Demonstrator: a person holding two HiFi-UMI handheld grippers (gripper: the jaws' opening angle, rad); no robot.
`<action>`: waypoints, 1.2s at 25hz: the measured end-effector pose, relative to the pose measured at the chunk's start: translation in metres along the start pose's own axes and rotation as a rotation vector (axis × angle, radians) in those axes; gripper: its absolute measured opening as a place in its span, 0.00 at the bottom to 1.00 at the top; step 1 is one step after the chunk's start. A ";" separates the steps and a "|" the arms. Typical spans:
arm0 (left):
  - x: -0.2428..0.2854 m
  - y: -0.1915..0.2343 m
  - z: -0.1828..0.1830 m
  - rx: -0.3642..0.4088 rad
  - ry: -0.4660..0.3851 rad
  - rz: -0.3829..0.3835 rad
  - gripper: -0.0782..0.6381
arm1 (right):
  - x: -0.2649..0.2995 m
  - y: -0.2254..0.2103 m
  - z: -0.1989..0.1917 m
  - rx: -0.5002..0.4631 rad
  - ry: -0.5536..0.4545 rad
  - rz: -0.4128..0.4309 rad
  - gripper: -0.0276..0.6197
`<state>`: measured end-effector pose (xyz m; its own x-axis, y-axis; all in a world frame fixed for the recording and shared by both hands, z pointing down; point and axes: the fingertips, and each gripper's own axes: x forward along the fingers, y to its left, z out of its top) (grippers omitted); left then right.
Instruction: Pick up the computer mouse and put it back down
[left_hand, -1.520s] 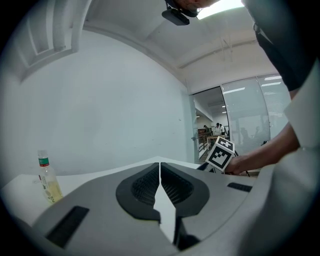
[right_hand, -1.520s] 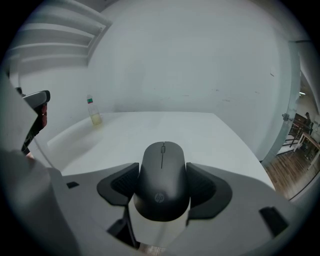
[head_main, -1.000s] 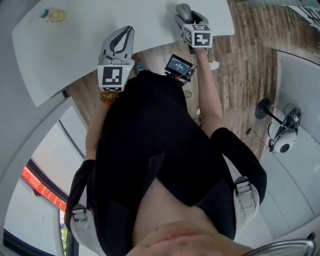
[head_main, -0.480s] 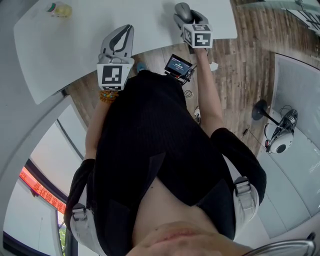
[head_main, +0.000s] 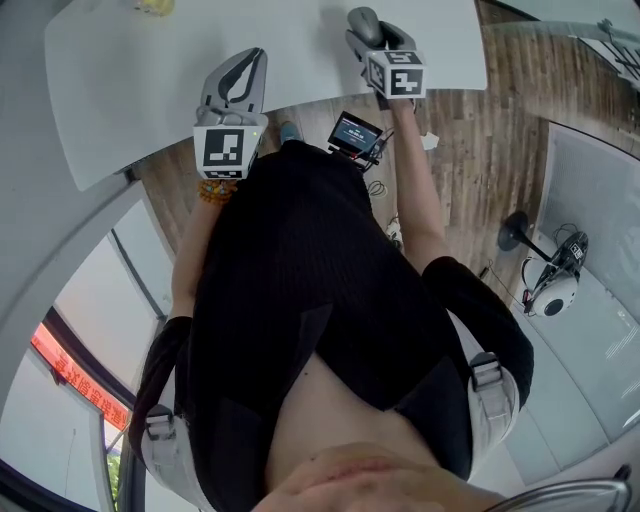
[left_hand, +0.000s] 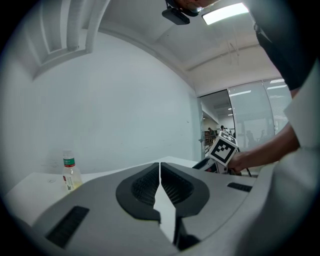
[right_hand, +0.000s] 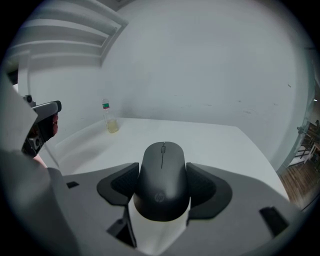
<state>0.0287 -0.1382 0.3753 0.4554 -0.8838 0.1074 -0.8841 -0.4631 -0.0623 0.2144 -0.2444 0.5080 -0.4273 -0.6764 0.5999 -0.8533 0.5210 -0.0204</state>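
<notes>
Right gripper (right_hand: 162, 167) still clamped on computer mouse (right_hand: 161, 192), near desk's (head_main: 150, 90) right front edge, probably lifted. Left gripper (left_hand: 160, 175) closed, empty. Head view shifted: water bottle (head_main: 155, 5) now at frame top. Wood floor (head_main: 480, 130), white wall (right_hand: 210, 60).

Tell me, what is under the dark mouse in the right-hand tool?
Under the dark grey computer mouse, clamped between the fingers of the right gripper, only white table shows; contact is hidden.

Bright, even indoor light all round. A ceiling light (left_hand: 223, 13) flares white atop the left gripper view. The white table (head_main: 150, 80) nearly washes out in the head view. The mouse (right_hand: 162, 185) reads sharp, soft sheen on top; the bottle (right_hand: 109, 118) behind is softer. Fisheye bends every edge, and both gripper views go black at the corners.
</notes>
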 end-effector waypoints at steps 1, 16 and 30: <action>-0.007 0.013 -0.004 -0.005 0.001 0.008 0.14 | 0.008 0.012 0.004 -0.006 0.002 0.005 0.48; -0.065 0.120 -0.031 -0.053 -0.003 0.105 0.14 | 0.066 0.124 0.040 -0.090 0.015 0.082 0.48; -0.108 0.184 -0.044 -0.084 -0.007 0.171 0.14 | 0.092 0.220 0.057 -0.173 0.036 0.164 0.48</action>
<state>-0.1883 -0.1249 0.3960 0.2978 -0.9499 0.0952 -0.9543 -0.2988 0.0038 -0.0292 -0.2216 0.5130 -0.5425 -0.5577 0.6282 -0.7078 0.7062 0.0156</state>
